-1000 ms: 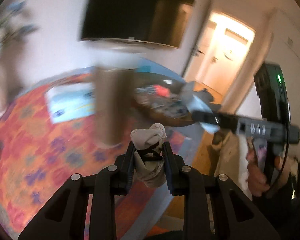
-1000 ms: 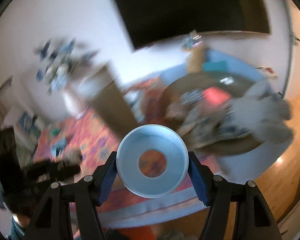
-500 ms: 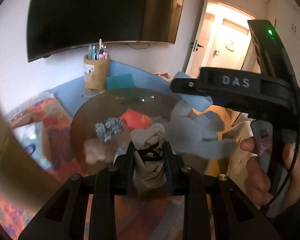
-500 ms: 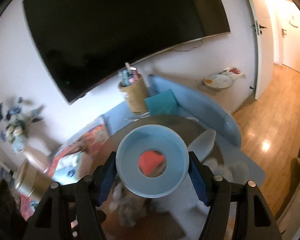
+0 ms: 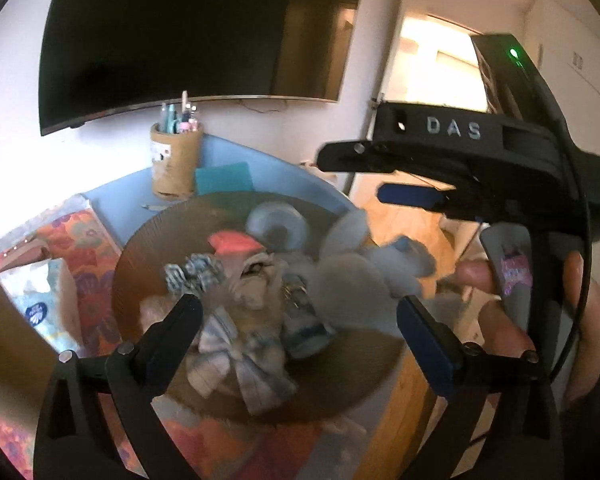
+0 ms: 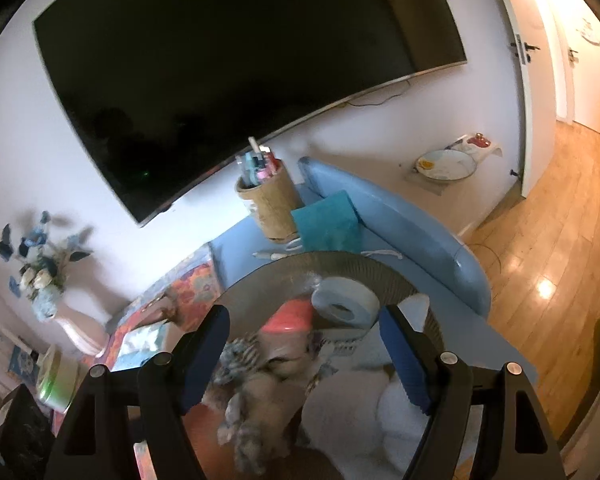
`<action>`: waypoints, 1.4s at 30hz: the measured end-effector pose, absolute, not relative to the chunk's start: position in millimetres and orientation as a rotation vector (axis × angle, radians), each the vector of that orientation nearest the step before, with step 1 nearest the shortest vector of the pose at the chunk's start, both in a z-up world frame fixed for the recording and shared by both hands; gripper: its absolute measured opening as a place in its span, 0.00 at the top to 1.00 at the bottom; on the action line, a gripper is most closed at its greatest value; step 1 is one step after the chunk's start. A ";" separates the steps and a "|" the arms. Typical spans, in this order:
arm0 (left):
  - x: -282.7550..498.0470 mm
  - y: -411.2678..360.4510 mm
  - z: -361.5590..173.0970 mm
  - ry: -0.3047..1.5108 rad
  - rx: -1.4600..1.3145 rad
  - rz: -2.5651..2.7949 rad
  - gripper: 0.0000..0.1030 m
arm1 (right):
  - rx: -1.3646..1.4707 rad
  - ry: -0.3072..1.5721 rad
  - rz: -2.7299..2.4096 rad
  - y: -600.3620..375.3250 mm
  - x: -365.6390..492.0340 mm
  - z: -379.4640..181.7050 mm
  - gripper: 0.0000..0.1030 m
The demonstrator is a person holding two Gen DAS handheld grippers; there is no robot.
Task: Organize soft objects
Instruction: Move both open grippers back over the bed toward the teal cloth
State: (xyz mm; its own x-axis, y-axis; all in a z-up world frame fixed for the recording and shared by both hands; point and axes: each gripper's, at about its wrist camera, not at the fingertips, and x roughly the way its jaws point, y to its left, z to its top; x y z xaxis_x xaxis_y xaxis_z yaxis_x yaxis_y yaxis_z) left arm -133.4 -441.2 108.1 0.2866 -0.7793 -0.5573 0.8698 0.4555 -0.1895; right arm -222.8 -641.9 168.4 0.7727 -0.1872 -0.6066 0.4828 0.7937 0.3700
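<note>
Angled down over round brown woven basket [image 5: 140,264] of soft items; left gripper [image 5: 296,320] just opened wide, empty; right gripper [image 6: 304,344] just widened, empty, pale-blue foam ring [image 6: 346,302] lying in basket beyond its fingertips.

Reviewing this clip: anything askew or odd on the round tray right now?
Yes: the blue ring lies tilted at the far side of the round tray, propped on the soft heap rather than flat. The heap itself is a loose, blurred jumble.

raised letters "DAS" on the black body of the right gripper [image 5: 410,194], just below its green light, right of the wall television [image 5: 196,36]
</note>
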 end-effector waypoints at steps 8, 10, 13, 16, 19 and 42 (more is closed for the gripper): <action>-156.5 -382.8 113.5 0.653 0.203 -1.073 0.05 | 0.446 0.591 -0.292 -578.5 -246.9 173.1 0.24; -155.3 -362.8 113.4 0.655 0.203 -1.050 0.05 | 0.397 0.585 -0.231 -552.2 -254.8 172.1 0.24; -155.0 -322.6 114.9 0.654 0.205 -1.003 0.05 | 0.309 0.551 -0.093 -513.7 -269.4 169.7 0.24; -147.8 -277.8 114.0 0.665 0.184 -0.938 0.05 | 0.225 0.544 0.006 -471.5 -279.6 168.0 0.20; -136.0 -238.4 111.7 0.682 0.160 -0.858 0.05 | 0.173 0.538 0.070 -437.8 -279.3 170.3 0.10; 6.4 14.4 27.7 0.798 0.068 -0.054 0.04 | 0.015 0.821 0.182 -214.8 -71.2 56.6 0.00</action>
State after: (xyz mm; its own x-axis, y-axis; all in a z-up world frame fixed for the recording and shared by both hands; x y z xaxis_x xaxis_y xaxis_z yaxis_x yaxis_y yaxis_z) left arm 6.4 14.4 27.7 0.6971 -0.0223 -0.7166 0.0736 0.9965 0.0406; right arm -71.2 -214.8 56.6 0.6669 0.1669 -0.7262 -0.1553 0.9843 0.0836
